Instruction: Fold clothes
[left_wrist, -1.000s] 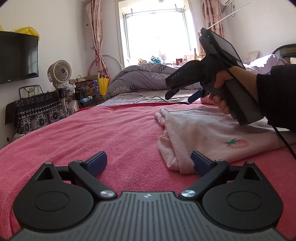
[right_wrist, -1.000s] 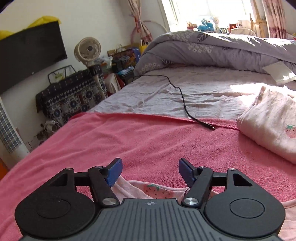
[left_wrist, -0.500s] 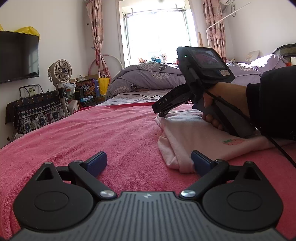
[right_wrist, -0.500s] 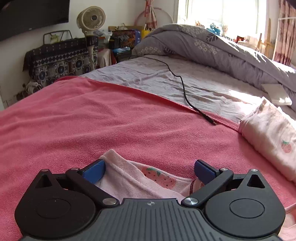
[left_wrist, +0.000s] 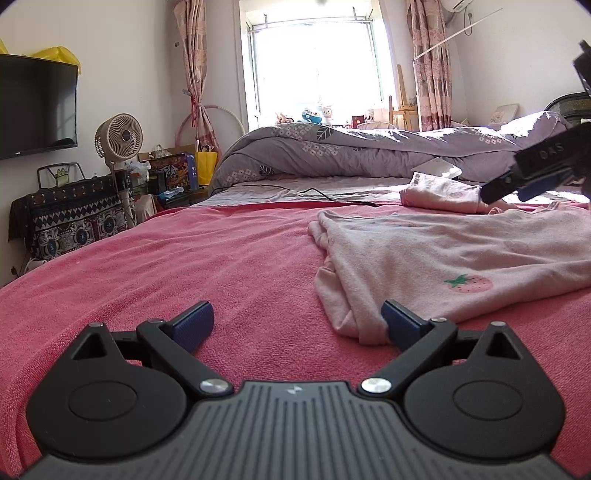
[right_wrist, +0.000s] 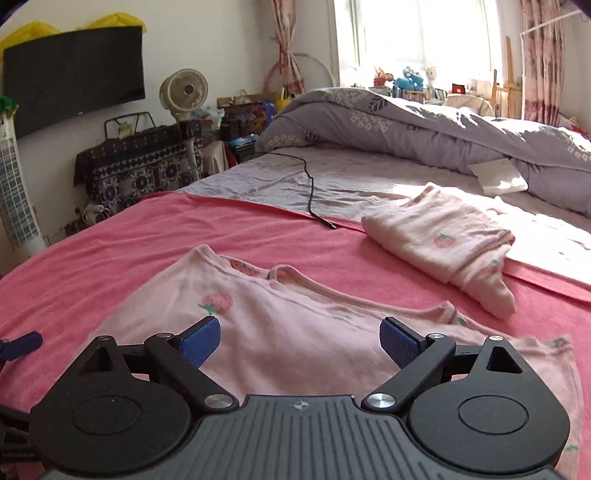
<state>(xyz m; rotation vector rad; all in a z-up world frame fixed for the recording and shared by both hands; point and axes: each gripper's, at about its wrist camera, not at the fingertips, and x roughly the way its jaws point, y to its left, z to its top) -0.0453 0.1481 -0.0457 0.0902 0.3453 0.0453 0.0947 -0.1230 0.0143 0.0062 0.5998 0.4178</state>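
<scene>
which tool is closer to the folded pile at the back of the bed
Right. The right tool hovers beside the folded pile; the left tool sits across the bed, at the near edge of the pink shirt.

The only readable lettering is "DAS", in pale capitals on the black finger arm of the right gripper (left_wrist: 532, 181), seen at the right edge of the left wrist view (the first letter is partly blurred). A colourful box (left_wrist: 177, 171) beside the fan carries large printed lettering, but it is too small to read.
</scene>
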